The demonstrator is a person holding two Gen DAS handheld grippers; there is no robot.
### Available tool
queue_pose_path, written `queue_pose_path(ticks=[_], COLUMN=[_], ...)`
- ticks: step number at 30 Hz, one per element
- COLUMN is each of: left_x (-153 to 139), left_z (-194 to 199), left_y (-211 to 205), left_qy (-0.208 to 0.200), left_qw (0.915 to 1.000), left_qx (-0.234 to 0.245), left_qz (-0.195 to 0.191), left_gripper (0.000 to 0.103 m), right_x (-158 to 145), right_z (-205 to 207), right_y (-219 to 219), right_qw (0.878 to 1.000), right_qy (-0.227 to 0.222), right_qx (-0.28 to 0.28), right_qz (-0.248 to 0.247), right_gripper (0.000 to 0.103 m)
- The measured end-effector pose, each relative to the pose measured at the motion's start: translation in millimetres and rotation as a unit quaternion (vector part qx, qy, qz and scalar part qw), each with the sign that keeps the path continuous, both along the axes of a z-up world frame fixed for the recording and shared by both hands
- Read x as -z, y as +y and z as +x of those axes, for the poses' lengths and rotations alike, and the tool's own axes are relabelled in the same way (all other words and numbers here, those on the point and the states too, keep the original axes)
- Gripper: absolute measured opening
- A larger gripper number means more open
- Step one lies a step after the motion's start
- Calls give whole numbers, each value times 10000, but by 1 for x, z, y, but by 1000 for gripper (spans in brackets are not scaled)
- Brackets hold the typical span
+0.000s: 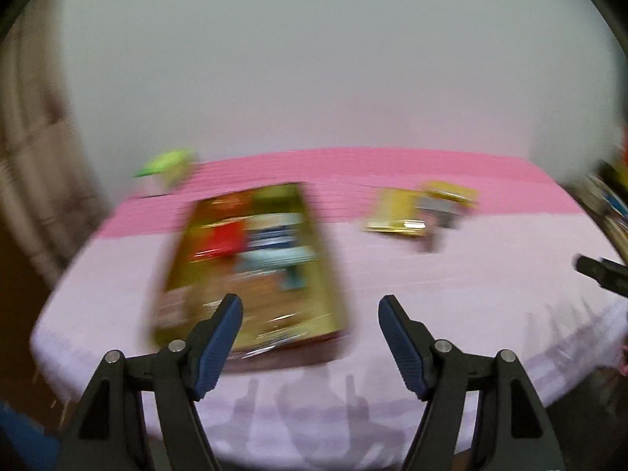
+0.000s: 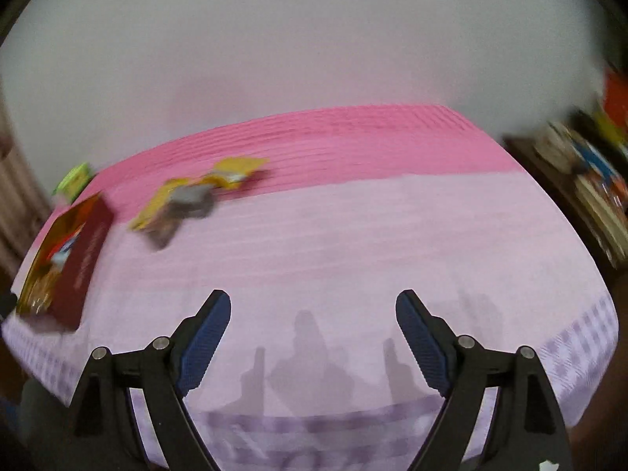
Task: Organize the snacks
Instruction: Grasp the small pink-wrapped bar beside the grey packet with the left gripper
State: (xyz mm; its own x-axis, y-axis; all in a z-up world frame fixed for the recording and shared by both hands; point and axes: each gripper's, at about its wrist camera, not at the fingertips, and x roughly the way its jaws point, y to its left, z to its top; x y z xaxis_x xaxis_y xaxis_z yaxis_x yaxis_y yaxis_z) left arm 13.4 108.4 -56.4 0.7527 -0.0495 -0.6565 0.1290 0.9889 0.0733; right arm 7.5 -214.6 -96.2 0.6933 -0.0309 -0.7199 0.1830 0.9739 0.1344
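A pink cloth-covered table [image 1: 451, 286] stands against a pale wall. The snack box [image 1: 255, 263] lies flat at its left, yellow packets [image 1: 420, 208] well apart behind. The left gripper [image 1: 310, 337] and right gripper [image 2: 312, 337] both gape, holding nothing. Both views are blurred; a hasty reach could shove the box off the near edge.

On the table [image 1: 471, 282] we list: a box [image 1: 251, 267] lying flat, lower left of the left wrist frame; packets [image 1: 424, 208] right of it, further back; a small item [image 1: 167, 163] at the far left edge; shelves [image 2: 588, 180] at the right frame edge, beside the table.
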Motion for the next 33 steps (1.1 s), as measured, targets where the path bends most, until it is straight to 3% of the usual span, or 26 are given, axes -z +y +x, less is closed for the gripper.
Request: queue_pose_path(ticks=[3, 6, 9, 13, 21, 22, 23, 24, 33], left_x=[5, 15, 26, 47, 71, 73, 74, 74, 45], left_z=[39, 75, 99, 126, 149, 149, 148, 148, 108], left_y=[-57, -88, -102, -120, -129, -130, -131, -132, -141], left_qy=[146, 245, 342, 583, 904, 924, 969, 1016, 719], left_qw=[9981, 9973, 9971, 9967, 9952, 9949, 9942, 9937, 9930], left_qx=[592, 673, 638, 552, 381, 403, 474, 478, 923], left_qz=[-44, -147, -252, 82, 46, 46, 25, 51, -155], left_gripper=[73, 73, 73, 73, 72, 67, 38, 22, 21], right_x=[-14, -25, -33, -36, -41, -42, -41, -40, -41], right_z=[1, 1, -5, -5, -3, -3, -2, -2, -1], right_y=[-23, -32, -35, -34, -36, -35, -36, -36, -35], right_qw=[9987, 9979, 9971, 9963, 9958, 9959, 9959, 9958, 9957], right_qy=[-288, -461, -551, -589, -611, -617, -614, -599, -609], right_qx=[256, 221, 180, 90, 57, 62, 64, 71, 78], right_qz=[323, 393, 492, 625, 683, 662, 663, 683, 693], right_gripper=[85, 85, 86, 86, 87, 88, 88, 88, 88])
